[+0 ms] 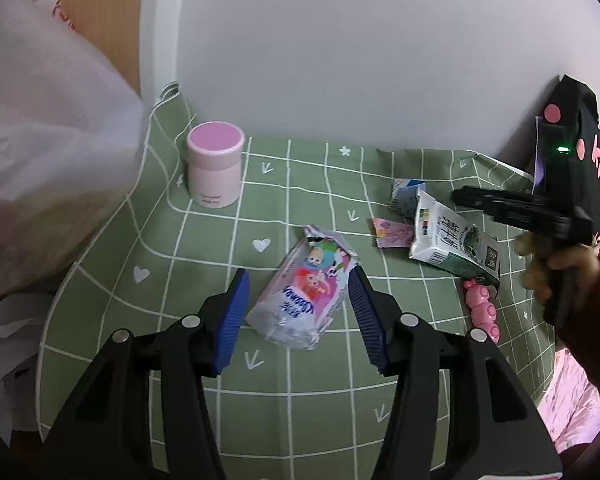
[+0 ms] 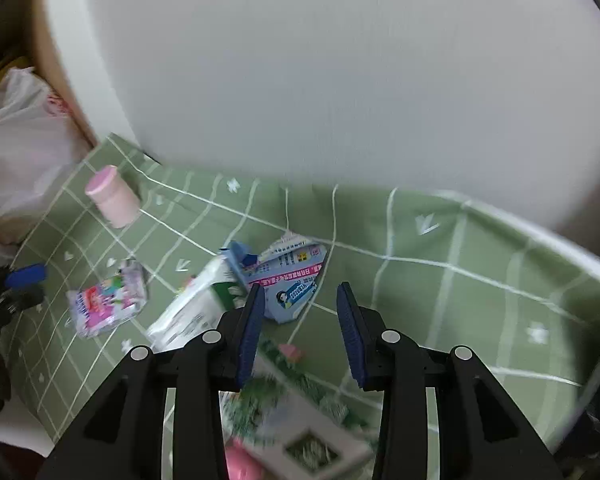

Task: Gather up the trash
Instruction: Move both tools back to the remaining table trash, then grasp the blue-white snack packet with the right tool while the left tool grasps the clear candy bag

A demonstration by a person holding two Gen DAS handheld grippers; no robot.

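A crumpled cartoon-printed wrapper pack [image 1: 300, 300] lies on the green checked cloth [image 1: 260, 420]. My left gripper [image 1: 298, 280] stands open astride it, blue pads on either side without pressing. In the right wrist view that pack [image 2: 108, 304] shows at the left. A white and green milk carton [image 1: 452, 240] lies at the right with a flattened blue and white carton [image 1: 404, 196] behind it. My right gripper [image 2: 300, 288] hangs open over the milk carton [image 2: 192, 312], nothing between its pads. A small pink sweet wrapper [image 1: 392, 234] lies beside the carton.
A white plastic bag [image 1: 40, 160] fills the left side. A pink lidded jar [image 1: 216, 164] stands near the back wall. A pink toy [image 1: 482, 308] lies by the milk carton. A hand in a rust sleeve [image 1: 580, 300] holds the right gripper.
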